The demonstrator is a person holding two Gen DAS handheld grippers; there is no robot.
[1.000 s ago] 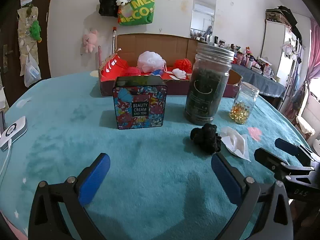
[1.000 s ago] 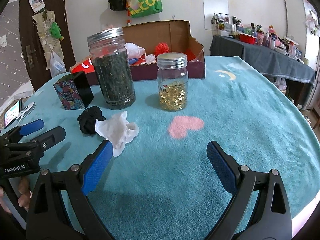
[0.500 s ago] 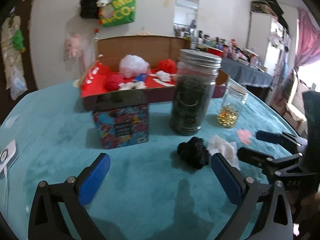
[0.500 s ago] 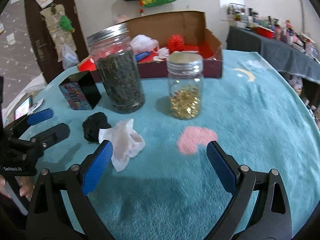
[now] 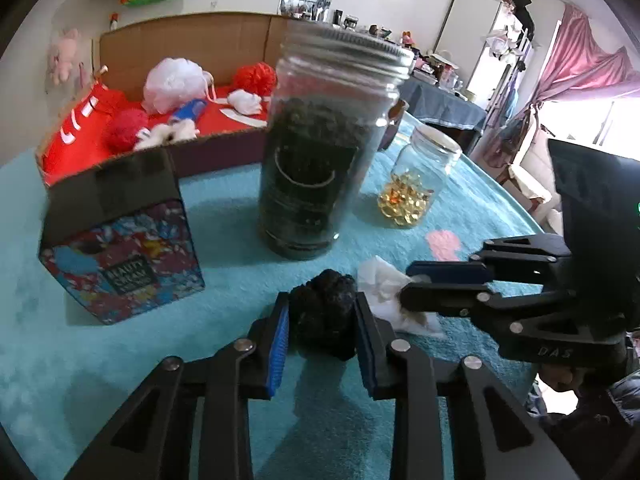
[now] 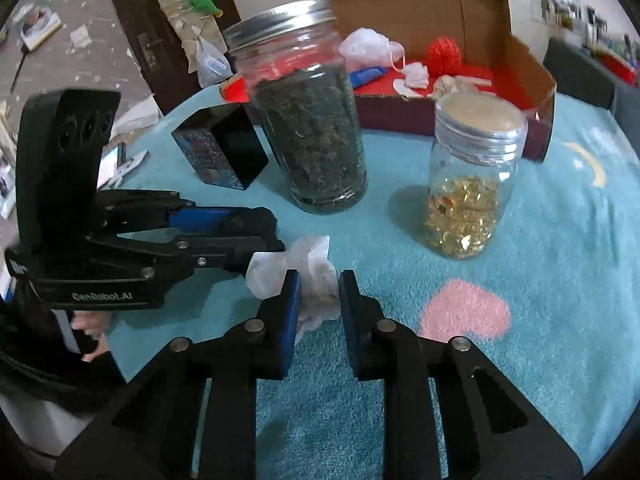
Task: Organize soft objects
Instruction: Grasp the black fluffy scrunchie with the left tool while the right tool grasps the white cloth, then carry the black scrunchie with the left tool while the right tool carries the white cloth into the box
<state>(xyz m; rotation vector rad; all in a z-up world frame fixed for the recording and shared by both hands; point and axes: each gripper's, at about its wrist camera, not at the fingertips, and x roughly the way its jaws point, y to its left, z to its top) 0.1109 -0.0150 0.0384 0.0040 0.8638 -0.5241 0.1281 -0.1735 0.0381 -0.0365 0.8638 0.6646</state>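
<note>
1. The black pom-pom lies on the teal blanket at lower centre of the left wrist view, clamped between the blue pads of the left gripper, whose jaws have just closed in on it.
2. Touching its right side is the crumpled white tissue, which sits at centre of the right wrist view; the right gripper has likewise just drawn its jaws in and now pinches the tissue's near part between its pads.
3. In the left wrist view the right gripper comes in from the right edge, its fingertips on the tissue; in the right wrist view the left gripper comes in from the left edge, with part of a hand under it at lower left.
4. Just behind the two soft things stands a tall glass jar of dark dried leaves with a metal screw lid, upright, at centre of the left wrist view.
5. To its right stands a smaller glass jar of golden capsules, also upright and lidded, apart from the tall jar.
6. A pink heart patch shows on the blanket in front of the small jar.
7. Left of the tall jar is a floral beauty cream tin with a black top.
8. Behind all of these, at upper left of the left wrist view, an open cardboard box with a red lining holds a white mesh bath puff, red pom-poms and small white scraps.
</note>
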